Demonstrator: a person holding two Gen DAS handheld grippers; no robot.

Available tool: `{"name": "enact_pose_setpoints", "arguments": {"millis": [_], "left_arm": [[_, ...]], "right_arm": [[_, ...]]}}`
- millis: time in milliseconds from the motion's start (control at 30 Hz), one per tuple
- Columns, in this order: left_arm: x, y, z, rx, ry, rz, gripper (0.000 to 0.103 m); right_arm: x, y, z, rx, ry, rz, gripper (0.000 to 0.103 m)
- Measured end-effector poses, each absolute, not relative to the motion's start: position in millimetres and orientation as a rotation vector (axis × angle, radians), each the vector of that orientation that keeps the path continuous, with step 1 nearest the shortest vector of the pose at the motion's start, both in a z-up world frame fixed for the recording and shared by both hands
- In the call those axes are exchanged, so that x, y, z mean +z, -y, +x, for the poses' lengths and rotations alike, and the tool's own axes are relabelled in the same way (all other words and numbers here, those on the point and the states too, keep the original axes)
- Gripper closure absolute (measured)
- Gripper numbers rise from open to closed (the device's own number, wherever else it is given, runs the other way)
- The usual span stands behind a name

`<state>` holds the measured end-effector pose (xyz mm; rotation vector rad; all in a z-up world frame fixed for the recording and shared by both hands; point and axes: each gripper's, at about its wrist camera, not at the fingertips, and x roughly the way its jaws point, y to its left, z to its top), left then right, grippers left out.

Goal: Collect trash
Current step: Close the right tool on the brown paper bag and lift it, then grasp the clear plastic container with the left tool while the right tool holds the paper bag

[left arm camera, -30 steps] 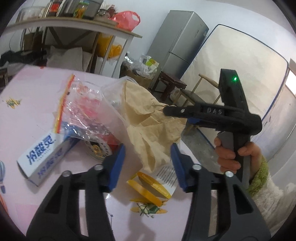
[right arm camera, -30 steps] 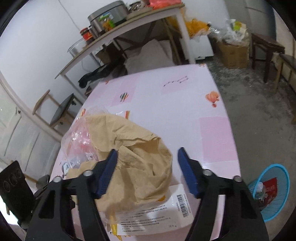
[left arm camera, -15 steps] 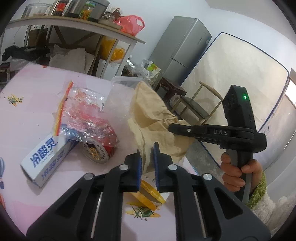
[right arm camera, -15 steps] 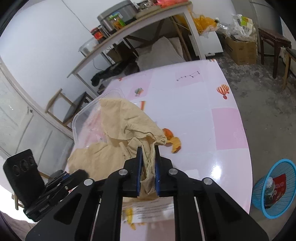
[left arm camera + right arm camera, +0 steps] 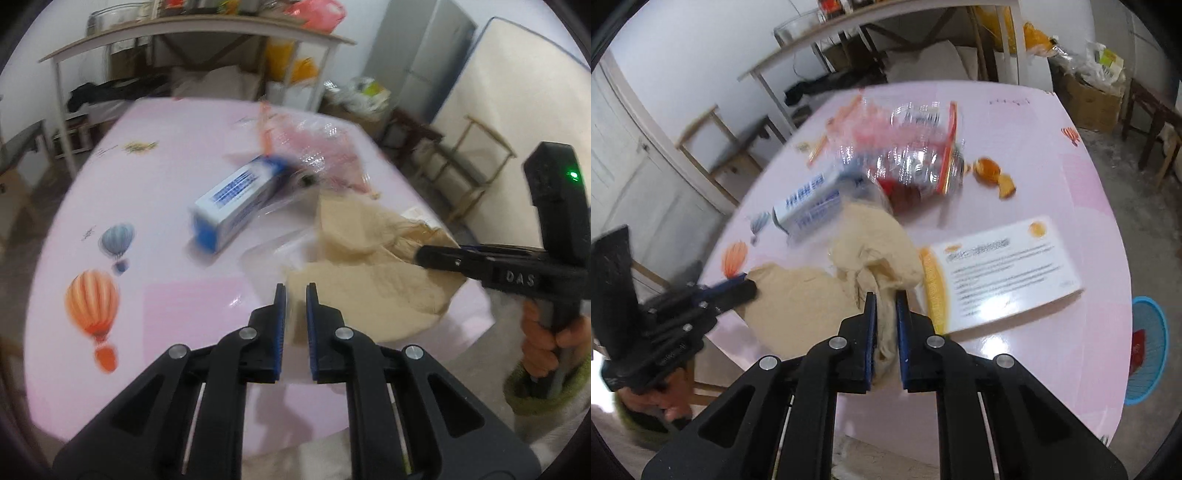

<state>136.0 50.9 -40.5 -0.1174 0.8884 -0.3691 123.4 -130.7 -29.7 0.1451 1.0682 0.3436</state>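
A crumpled brown paper [image 5: 369, 295] hangs over the near edge of the pink table [image 5: 177, 295]. My left gripper [image 5: 294, 290] is shut on one edge of it. My right gripper [image 5: 885, 297] is shut on a bunched part of the same brown paper [image 5: 798, 302]. In the left wrist view the right gripper [image 5: 419, 256] comes in from the right, pinching the paper's far side. In the right wrist view the left gripper [image 5: 748, 290] comes in from the left. Behind lie a blue-and-white box [image 5: 236, 199], a clear plastic bag [image 5: 916, 155] with red contents, and orange peel [image 5: 991, 173].
A white printed sheet [image 5: 1001, 273] with an orange stripe lies flat on the table to the right of the paper. A blue basket [image 5: 1147, 350] with some rubbish stands on the floor at the right. A long shelf table, a fridge and chairs stand behind.
Both grippers went from open to shut on the brown paper. They then drew it toward the near table edge, away from the plastic bag and box.
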Motion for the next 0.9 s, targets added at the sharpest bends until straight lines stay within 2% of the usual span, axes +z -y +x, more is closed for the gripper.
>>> {"name": "enact_pose_setpoints", "arguments": {"millis": [267, 333, 400, 733, 900], "left_arm": [[-30.1, -65.7, 128.4, -0.398, -0.848, -0.138, 0.091], [-30.8, -65.1, 123.0, -0.415, -0.844, -0.146, 0.075], [-30.4, -65.1, 116.7, -0.429, -0.829, -0.153, 0.069], [-32.7, -60.8, 105.4, -0.495, -0.807, -0.172, 0.069], [-47.0, -53.1, 110.2, -0.457, -0.856, -0.13, 0.069]], "right_arm": [[-16.4, 127.3, 108.7, 0.332, -1.007, 0.149, 0.092], [-9.0, 129.3, 106.9, 0.328, -0.975, 0.152, 0.092], [-1.7, 131.9, 105.5, 0.339, -0.943, 0.166, 0.093], [33.2, 117.3, 111.0, 0.379, -0.795, 0.112, 0.094], [6.0, 90.6, 125.1, 0.447, -0.929, -0.047, 0.094]]}}
